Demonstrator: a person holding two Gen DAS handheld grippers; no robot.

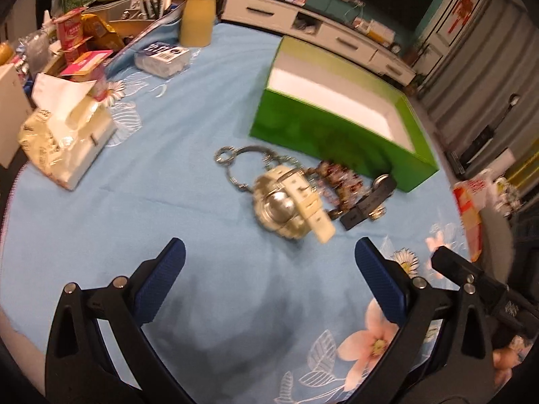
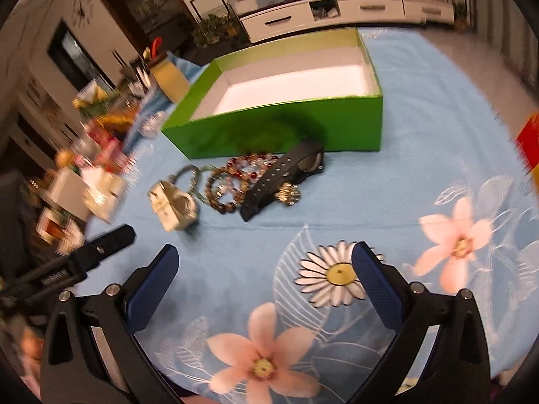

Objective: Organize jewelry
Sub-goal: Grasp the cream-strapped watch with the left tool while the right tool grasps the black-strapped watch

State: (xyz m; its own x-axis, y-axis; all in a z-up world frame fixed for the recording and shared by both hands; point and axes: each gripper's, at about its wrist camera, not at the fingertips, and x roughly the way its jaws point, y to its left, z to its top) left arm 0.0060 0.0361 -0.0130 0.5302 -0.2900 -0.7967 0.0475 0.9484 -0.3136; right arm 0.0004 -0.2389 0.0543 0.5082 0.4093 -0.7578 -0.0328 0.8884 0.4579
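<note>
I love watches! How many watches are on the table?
2: a cream-strapped watch left of the beaded bracelets, and a black-strapped watch right of them, against the green box. More could hide underneath.

We see our left gripper (image 1: 269,257) and right gripper (image 2: 265,259) low in their frames, jaws spread wide, holding nothing.

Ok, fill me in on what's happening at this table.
A person is sorting jewelry with two handheld tools. The left tool and right tool are both open and empty, hovering above the blue floral tablecloth. A pile sits untouched in front of the green box: a cream-strapped watch, a beaded bracelet, a black-strapped watch and a metal bangle. From what shows, nothing has gone into the box yet.
</note>
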